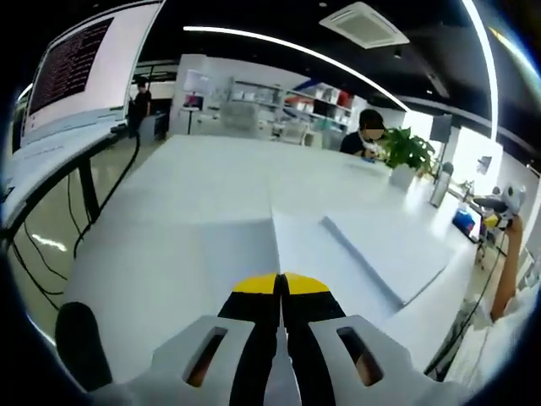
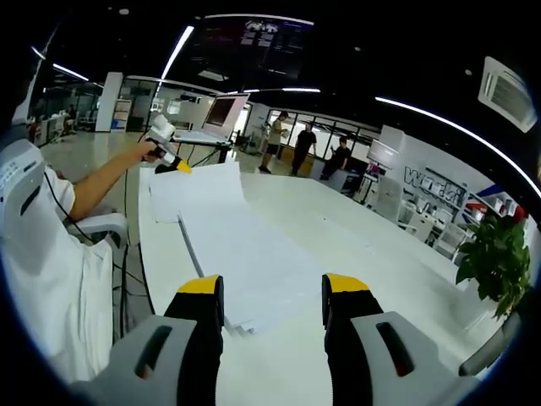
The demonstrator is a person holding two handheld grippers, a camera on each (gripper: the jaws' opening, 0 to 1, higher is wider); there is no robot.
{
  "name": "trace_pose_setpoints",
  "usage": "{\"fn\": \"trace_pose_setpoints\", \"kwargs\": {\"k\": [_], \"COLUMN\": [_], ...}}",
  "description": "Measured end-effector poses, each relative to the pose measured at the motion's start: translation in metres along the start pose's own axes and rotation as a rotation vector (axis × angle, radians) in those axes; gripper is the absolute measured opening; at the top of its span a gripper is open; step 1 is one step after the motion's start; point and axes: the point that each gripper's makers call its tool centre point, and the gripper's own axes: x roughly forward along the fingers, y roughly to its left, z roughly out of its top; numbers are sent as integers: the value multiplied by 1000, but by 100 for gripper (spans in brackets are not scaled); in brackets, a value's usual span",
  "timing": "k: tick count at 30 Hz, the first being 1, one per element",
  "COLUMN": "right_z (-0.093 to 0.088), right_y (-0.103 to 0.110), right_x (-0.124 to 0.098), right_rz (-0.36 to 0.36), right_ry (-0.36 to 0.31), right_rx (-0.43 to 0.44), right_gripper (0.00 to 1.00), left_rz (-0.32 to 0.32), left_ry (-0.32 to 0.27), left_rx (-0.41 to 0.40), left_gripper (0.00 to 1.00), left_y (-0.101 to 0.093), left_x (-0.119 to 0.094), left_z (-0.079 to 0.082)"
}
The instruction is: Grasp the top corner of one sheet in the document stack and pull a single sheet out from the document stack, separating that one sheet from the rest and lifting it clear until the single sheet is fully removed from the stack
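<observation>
Left gripper (image 1: pixel 280 283), jaws pinched on the corner of a thin, limp sheet (image 2: pixel 196 190) lifted at the table's (image 2: pixel 355 237) far-left edge; paper stack (image 2: pixel 254 271) lies flat beside it; right gripper (image 2: pixel 272 298) hovers wide open over the stack's near end.

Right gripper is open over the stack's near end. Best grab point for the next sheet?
The top sheet's near corner on the document stack, approached low from the table edge by the right gripper: the sheets fan there, exposing single edges. The left gripper holds another sheet's far corner.
</observation>
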Motion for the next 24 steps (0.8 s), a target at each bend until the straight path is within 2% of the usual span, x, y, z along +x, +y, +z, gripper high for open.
{"fn": "trace_pose_setpoints", "kwargs": {"k": [3, 24], "right_z": [0, 0], "right_y": [2, 1], "right_x": [-1, -3], "right_rz": [2, 1], "right_ry": [2, -2], "right_rx": [-5, -7], "right_gripper": [46, 46], "left_rz": [-7, -20], "left_ry": [-3, 47], "left_rx": [5, 13], "left_gripper": [3, 3], "left_y": [0, -5], "left_x": [2, 11], "left_z": [2, -12]}}
